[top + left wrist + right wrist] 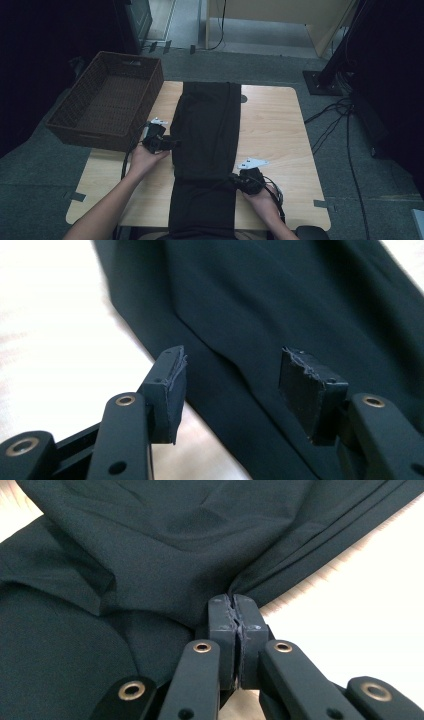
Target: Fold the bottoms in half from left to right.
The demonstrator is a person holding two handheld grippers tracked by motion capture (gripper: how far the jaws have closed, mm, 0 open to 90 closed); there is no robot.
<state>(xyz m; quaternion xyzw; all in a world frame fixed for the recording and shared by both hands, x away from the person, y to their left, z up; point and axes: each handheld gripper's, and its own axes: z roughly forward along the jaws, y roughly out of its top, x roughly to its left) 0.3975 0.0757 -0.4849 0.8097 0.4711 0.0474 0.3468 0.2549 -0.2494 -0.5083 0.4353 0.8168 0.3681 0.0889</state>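
Note:
A long black garment (pixel 207 145) lies folded lengthwise down the middle of the wooden table (pixel 272 125), its near end hanging over the front edge. My left gripper (pixel 172 144) sits at the garment's left edge, open, its jaws spread over the cloth's hem (pixel 220 360) with nothing between them. My right gripper (pixel 234 179) is at the garment's right edge nearer the front, shut on a pinch of the black cloth (pixel 165 555), which gathers into folds at the pads (pixel 222 615).
A dark brown wicker basket (pixel 107 100) stands off the table's far left corner, overlapping its edge. Cables trail from both grippers and across the grey floor at right. Bare wood lies on either side of the garment.

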